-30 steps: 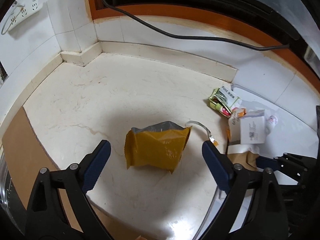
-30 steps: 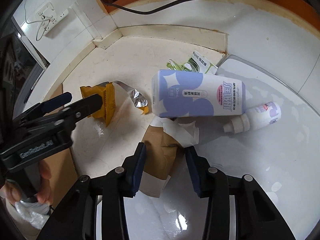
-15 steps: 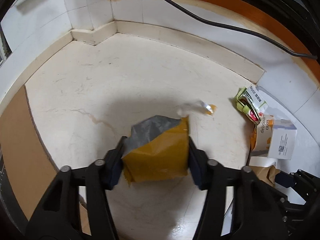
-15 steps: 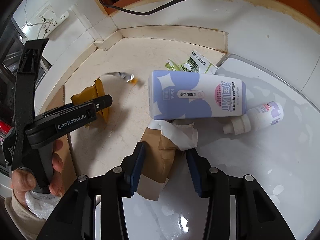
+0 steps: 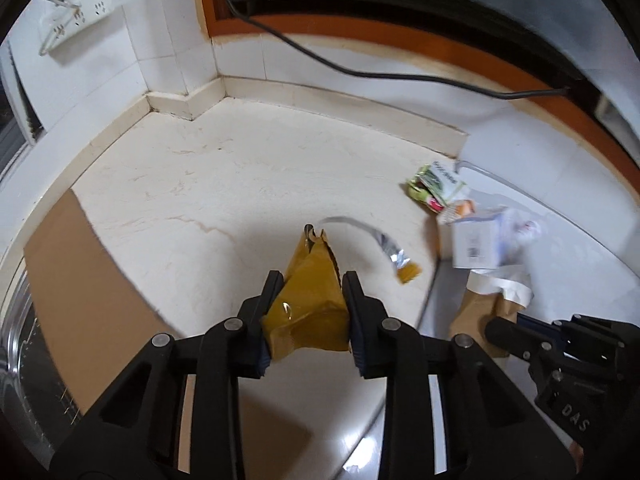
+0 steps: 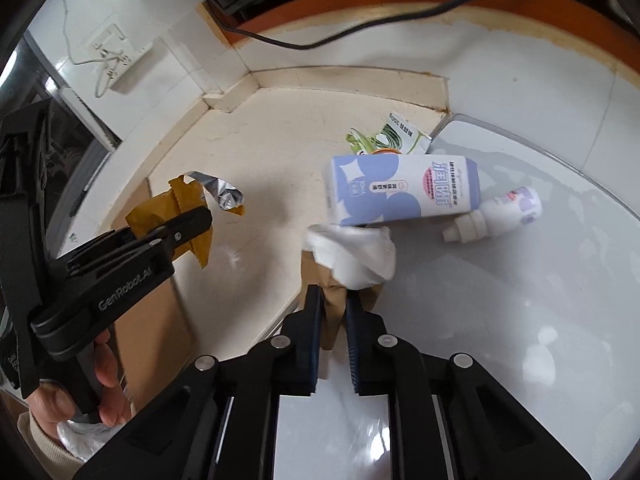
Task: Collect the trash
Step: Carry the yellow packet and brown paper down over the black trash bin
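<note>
My left gripper (image 5: 310, 280) is shut on a crumpled yellow snack bag (image 5: 308, 304) and holds it above the cream counter; the bag also shows in the right wrist view (image 6: 188, 204). My right gripper (image 6: 333, 294) is shut on a brown paper piece (image 6: 334, 300) with a white tissue wad (image 6: 352, 254) on its top. A silver and yellow torn wrapper strip (image 5: 390, 250) lies on the counter. A white and purple carton (image 6: 404, 190), a small white bottle (image 6: 496, 216) and a green and white packet (image 6: 388, 138) lie beyond.
A brown board (image 5: 80, 292) lies on the counter at the left. A white glossy surface (image 6: 520, 340) fills the right side. A black cable (image 5: 360, 72) runs along the tiled back wall. A wall socket (image 5: 72, 12) is at the upper left.
My left gripper has closed tighter on the yellow bag and lifted it off the counter. My right gripper has shut on the brown paper, and the tissue has shifted.
</note>
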The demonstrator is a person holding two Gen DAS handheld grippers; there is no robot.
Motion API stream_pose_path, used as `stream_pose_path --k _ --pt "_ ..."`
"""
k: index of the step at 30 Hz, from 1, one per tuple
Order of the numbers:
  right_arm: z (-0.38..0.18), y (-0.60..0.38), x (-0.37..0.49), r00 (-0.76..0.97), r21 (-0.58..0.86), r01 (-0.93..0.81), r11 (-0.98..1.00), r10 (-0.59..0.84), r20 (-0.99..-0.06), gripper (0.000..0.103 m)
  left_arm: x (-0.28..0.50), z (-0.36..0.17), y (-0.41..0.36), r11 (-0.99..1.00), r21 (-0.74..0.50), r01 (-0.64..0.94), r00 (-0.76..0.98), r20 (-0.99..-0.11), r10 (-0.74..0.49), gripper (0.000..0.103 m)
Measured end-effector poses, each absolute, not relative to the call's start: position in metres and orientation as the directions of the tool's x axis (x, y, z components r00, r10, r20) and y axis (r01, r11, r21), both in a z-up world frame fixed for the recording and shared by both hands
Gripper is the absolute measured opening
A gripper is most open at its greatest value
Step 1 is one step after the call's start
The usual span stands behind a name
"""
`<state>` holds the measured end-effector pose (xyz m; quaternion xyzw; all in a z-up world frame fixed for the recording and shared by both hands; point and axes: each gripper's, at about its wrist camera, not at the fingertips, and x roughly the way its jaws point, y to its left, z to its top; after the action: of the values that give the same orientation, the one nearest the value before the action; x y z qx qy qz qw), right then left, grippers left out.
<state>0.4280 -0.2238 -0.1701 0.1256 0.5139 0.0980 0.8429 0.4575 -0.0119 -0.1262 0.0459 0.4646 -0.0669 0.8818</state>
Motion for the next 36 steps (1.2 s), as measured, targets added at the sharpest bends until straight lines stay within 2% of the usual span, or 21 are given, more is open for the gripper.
stream_pose_path --k 10,18,27,36 --pt "-0.118 -0.229 0.345 0.48 0.336 -0.065 0.94 0.325 -0.815 0.009 0.356 -0.07 -0.008 0.981 -0.004 0.194 0.568 -0.815 -0.116 0.027" --pt "-0.089 -0.225 0.254 0.481 0.358 -0.123 0.926 0.371 -0.794 0.009 0.257 -0.062 -0.017 0.966 -0.007 0.258 0.541 -0.827 -0.151 0.027" --pt "-0.081 -0.194 0.142 0.463 0.323 -0.256 0.911 0.409 -0.786 0.009 0.142 -0.088 -0.016 0.958 -0.022 0.287 0.532 -0.827 -0.179 0.027" --pt "-0.133 -0.153 0.052 0.431 0.227 -0.357 0.906 0.375 -0.821 0.009 0.07 -0.154 0.005 0.972 -0.037 0.231 0.519 -0.84 -0.155 0.027"
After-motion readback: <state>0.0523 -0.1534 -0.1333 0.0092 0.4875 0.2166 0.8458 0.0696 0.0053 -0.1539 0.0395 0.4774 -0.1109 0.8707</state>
